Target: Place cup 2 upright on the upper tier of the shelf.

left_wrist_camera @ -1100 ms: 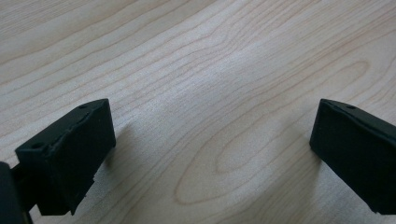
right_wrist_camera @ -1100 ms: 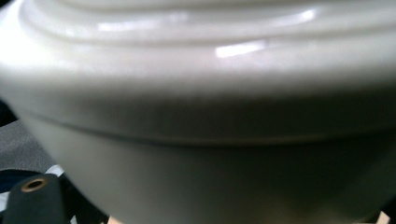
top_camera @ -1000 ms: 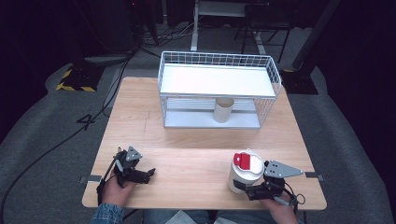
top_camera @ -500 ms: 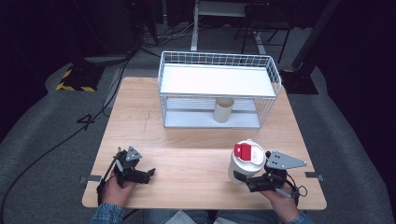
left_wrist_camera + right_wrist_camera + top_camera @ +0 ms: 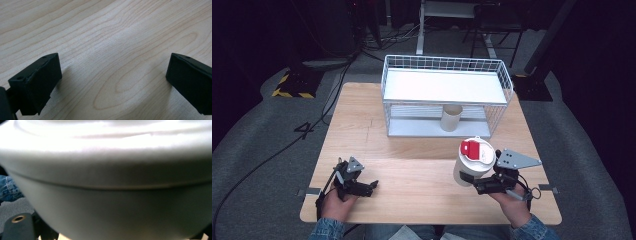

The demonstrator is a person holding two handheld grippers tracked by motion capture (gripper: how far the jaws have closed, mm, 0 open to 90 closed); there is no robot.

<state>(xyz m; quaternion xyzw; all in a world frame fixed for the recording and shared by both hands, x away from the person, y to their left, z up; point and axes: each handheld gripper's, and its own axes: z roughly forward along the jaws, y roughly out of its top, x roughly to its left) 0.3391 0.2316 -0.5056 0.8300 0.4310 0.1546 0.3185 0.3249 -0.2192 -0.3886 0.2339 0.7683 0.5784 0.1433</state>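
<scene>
The right claw (image 5: 468, 181) is clamped on a white cup (image 5: 473, 161) with a red lid label, its writing unreadable. The left claw (image 5: 113, 82) stands apart over the desk (image 5: 412, 150).

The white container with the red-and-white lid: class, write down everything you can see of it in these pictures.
The white container is a tall, round canister that looks like smooth plastic, with a white lid bearing a red flap on top. The lid is on and a seam runs round below its rim, seen close in the right gripper view. It stands roughly upright, tilted slightly, held from its side by the right gripper, at the near right of the wooden table, in front of the wire rack.
</scene>
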